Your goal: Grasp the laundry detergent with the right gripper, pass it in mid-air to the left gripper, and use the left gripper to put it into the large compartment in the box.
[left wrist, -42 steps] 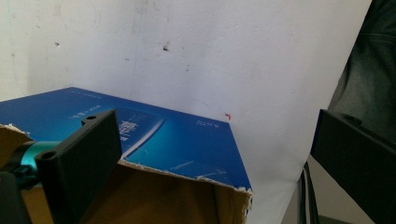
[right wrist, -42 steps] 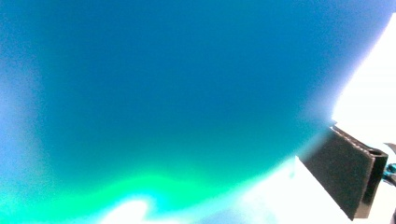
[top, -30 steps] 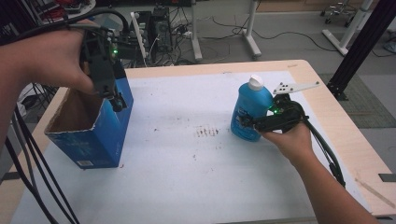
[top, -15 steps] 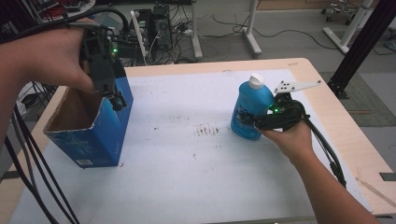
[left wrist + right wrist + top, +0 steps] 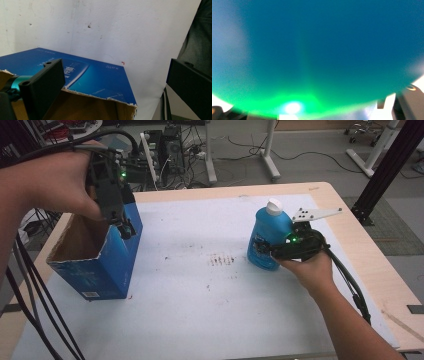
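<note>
Two grippers share the work: the left gripper, jaws wide, steadies the open blue box; the right gripper, jaws just closing, clasps the upright blue bottle mid-table for lifting.

I see small pale print on the side of the blue box, but it is too tiny and blurry to read.
</note>
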A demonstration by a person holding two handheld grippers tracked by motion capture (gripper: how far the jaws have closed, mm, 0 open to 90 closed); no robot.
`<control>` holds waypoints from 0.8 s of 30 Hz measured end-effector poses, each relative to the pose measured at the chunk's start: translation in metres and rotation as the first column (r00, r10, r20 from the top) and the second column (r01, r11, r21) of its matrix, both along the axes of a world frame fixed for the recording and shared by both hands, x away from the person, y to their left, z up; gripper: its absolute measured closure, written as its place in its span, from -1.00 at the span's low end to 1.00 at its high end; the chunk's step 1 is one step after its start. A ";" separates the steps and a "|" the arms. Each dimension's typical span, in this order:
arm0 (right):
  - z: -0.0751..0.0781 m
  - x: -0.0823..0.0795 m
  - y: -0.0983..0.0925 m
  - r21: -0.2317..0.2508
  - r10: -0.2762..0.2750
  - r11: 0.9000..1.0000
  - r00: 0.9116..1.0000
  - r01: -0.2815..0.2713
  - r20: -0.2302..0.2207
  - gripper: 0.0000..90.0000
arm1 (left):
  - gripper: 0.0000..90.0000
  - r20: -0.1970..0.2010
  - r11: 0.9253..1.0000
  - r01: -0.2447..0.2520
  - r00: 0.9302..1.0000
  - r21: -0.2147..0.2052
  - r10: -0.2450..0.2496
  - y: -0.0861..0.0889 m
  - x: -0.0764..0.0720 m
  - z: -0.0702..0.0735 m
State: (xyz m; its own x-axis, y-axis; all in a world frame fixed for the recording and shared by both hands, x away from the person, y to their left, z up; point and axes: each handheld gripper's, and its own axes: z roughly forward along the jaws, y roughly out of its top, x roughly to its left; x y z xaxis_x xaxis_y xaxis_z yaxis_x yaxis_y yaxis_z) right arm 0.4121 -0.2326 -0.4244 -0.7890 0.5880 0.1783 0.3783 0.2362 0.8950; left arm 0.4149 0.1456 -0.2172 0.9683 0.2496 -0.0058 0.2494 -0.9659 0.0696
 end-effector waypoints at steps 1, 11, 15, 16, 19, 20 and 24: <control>0.000 -0.001 0.000 -0.002 -0.001 1.000 1.000 0.001 0.004 -0.14 | -0.96 0.001 1.000 -0.004 1.000 -0.001 0.004 0.000 0.000 0.000; 0.002 -0.006 0.003 -0.035 -0.014 0.999 0.997 0.016 0.071 -0.01 | -0.96 0.000 1.000 -0.005 1.000 0.001 0.005 -0.002 -0.001 -0.001; 0.003 -0.005 0.000 -0.035 -0.025 0.999 0.998 0.027 0.065 0.01 | -0.96 -0.001 1.000 -0.001 1.000 0.001 0.001 -0.003 -0.001 0.000; 0.004 -0.006 0.000 -0.039 -0.025 0.999 0.998 0.028 0.066 0.01 | -0.96 -0.001 1.000 -0.001 1.000 0.003 0.001 -0.003 -0.002 0.000; 0.007 -0.007 -0.003 -0.043 -0.018 0.999 0.997 0.021 0.078 0.02 | -0.96 -0.001 1.000 0.003 1.000 0.002 -0.003 -0.005 -0.002 0.000; 0.009 -0.008 -0.004 -0.039 -0.015 0.999 0.997 0.018 0.082 0.02 | -0.96 -0.001 1.000 0.003 1.000 0.001 -0.003 -0.006 -0.002 0.000; 0.018 -0.012 -0.007 -0.043 0.002 0.999 0.995 0.002 0.097 0.02 | -0.96 0.001 1.000 0.019 1.000 -0.004 -0.019 -0.011 -0.003 0.002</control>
